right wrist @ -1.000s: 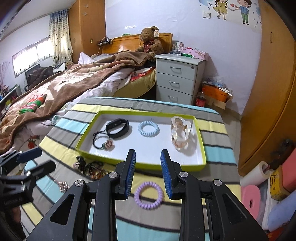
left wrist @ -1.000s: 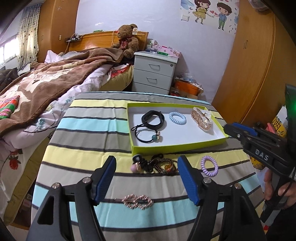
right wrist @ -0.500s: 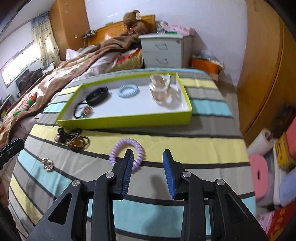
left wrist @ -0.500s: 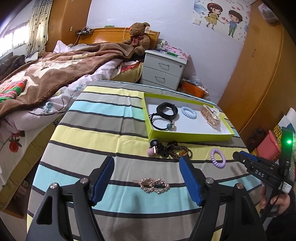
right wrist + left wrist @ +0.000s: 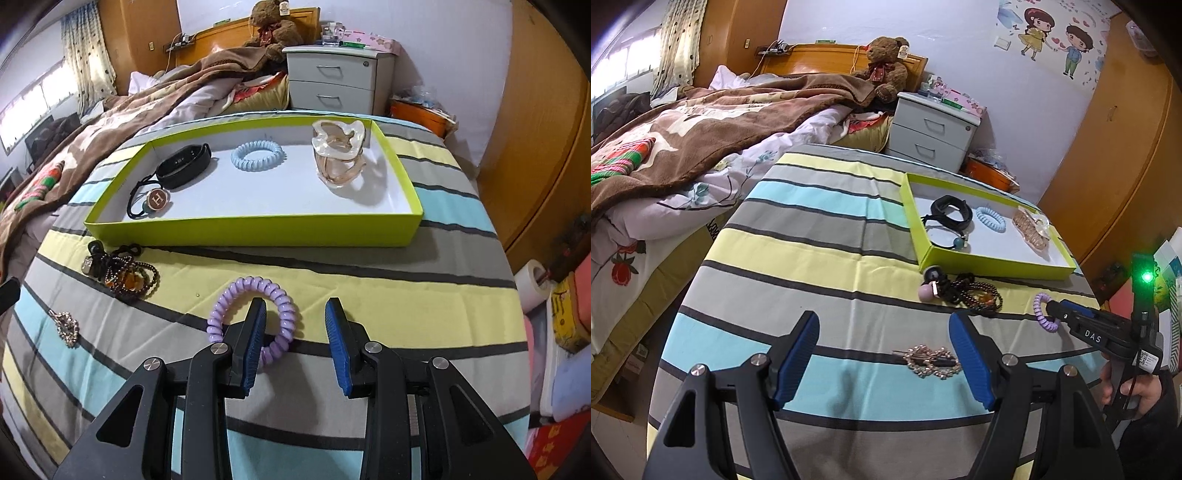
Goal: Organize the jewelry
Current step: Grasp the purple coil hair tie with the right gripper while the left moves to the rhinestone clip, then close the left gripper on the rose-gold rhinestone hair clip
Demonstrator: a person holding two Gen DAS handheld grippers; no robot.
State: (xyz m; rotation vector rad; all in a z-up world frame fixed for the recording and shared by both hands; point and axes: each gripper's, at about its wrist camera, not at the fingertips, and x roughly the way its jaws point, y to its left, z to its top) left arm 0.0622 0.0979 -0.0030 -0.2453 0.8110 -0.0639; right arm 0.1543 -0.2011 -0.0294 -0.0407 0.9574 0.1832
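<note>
Fingers of the right gripper (image 5: pixel 295 343) stand parted and grasp nothing; their jaws have just been opening. The left blue pad sits inside the loop of the purple coil hair tie (image 5: pixel 255 319), while the right pad stands outside it, so the near-right arc of the coil lies in the gap. The tie lies flat on the striped cloth (image 5: pixel 388 310), offset toward the left pad, not centred. Closing as placed would probably pinch that arc across its thickness; whether the left pad already touches the coil cannot be told from this angle.

The left gripper (image 5: pixel 884 354) is also spread wide and empty. The rhinestone hair clip (image 5: pixel 932 360) lies flat just ahead of its pads, close to the right one, with its long axis running across the gap from pad to pad. A closure in this pose would press on the clip's ends, so a roll of the wrist looks advisable. Each gripper is nearer its own item: right to the tie, left to the clip.

Farther out, the tangle of dark bead bracelets (image 5: pixel 125 271) lies between those two items and the near wall of the green tray (image 5: pixel 251 234). Inside the tray lie a black band (image 5: pixel 184 160), a blue coil tie (image 5: pixel 258 155) and a clear claw clip (image 5: pixel 340 155).
</note>
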